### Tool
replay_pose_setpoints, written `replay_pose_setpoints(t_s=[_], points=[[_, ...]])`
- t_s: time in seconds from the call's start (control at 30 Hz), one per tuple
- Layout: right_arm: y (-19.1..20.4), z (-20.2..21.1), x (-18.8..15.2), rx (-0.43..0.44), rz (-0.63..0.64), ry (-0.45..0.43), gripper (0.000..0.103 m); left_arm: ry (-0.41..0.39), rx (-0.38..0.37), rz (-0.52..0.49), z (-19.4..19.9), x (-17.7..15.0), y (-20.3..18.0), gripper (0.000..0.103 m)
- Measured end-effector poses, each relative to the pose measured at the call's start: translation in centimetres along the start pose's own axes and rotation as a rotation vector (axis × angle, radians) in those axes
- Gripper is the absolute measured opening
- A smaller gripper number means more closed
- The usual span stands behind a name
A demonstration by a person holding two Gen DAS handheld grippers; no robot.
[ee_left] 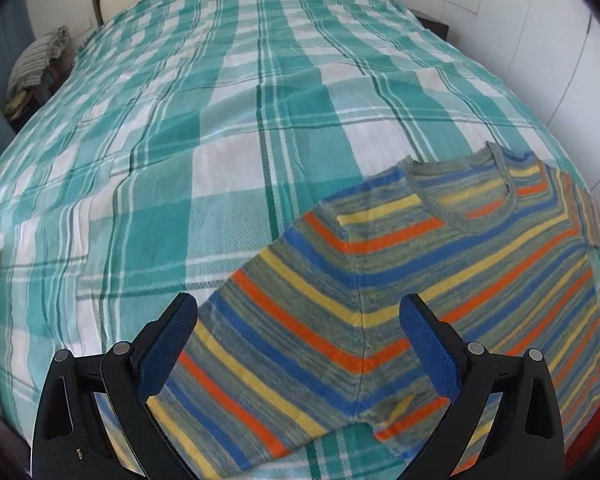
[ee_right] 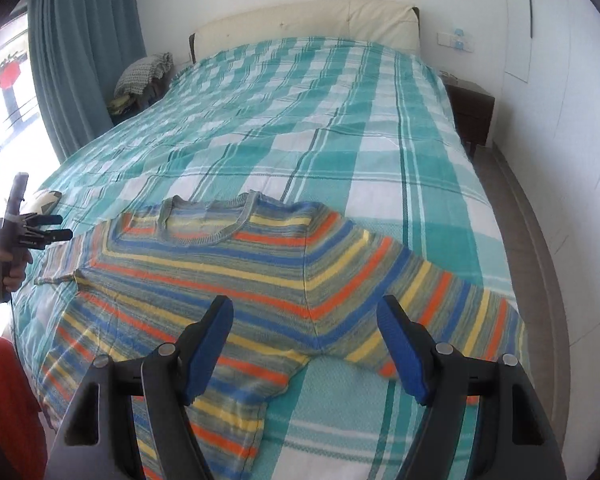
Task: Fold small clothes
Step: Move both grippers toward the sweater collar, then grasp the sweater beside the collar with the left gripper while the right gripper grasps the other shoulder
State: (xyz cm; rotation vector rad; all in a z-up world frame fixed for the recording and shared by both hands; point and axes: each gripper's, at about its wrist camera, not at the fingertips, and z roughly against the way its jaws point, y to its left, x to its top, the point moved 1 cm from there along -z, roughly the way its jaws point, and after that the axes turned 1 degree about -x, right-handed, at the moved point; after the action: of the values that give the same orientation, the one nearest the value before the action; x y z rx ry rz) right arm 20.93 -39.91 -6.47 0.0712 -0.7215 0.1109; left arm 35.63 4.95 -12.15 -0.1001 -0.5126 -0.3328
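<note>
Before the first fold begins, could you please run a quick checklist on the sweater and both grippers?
1. Striped sweater lies spread on the checked bedspread, neckline away from the grippers: ok.
2. Left gripper jaws open, nothing between them: ok.
3. Right gripper jaws open, nothing held: ok.
4. Sleeve laid out straight: ok.
5. Other sleeve flat: cannot tell; it looks bunched.
6. Hem smooth: not ok; the lower part is rumpled.
</note>
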Motion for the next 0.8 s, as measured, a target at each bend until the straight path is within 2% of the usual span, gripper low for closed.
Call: replay_pose_setpoints(t_s=[0.1,0.2,0.3,0.37,0.47,0.53,0.57,0.6,0.63,0.67,0.7,0.8], points=[[0.9,-5.2,3.9,0.049,0.132,0.118,0.074,0.044,-0.075,0.005,-2.7,2.3,0.0,0.099],[2.1,-9.4,6.9,0.075,0.225,0.163,0.074,0.086,-0.125,-0.103,-4.8,3.9,-1.7,0.099],[3.1,-13.4,9.2,0.099,0.285,0.213,0.074,0.160,-0.058,-0.230,-7.9,4.6,-2.7,0.099],[3.7,-16.1,10.2,0.116,0.320,0.271,0.074,0.215,-0.035,-0.270,-9.8,4.8,-2.7,0.098],[4.7,-19.7,10.6,0.073,0.411,0.337,0.074,0.244,-0.071,-0.272,-10.6,4.7,-2.6,0.100],[5.3,-21.7,10.4,0.055,0.458,0.369,0.074,0.245,-0.095,-0.274,-10.5,4.6,-2.8,0.097],[5.4,-22.4,10.2,0.071,0.465,0.394,0.066,0.247,-0.102,-0.279,-10.5,4.4,-3.1,0.092],[5.5,-23.1,9.9,0.097,0.459,0.425,0.052,0.245,-0.110,-0.283,-10.5,4.4,-3.5,0.075],[5.6,-23.4,9.6,0.121,0.447,0.447,0.019,0.235,-0.121,-0.286,-10.2,4.4,-4.0,0.045],[5.7,-23.4,9.5,0.106,0.447,0.436,0.005,0.217,-0.118,-0.290,-9.7,4.5,-4.5,0.024],[5.7,-23.2,9.4,0.100,0.442,0.422,0.005,0.200,-0.093,-0.289,-9.3,4.6,-4.9,0.008],[5.5,-21.6,9.5,0.059,0.426,0.351,0.005,0.121,0.030,-0.348,-8.5,4.3,-6.9,0.006]])
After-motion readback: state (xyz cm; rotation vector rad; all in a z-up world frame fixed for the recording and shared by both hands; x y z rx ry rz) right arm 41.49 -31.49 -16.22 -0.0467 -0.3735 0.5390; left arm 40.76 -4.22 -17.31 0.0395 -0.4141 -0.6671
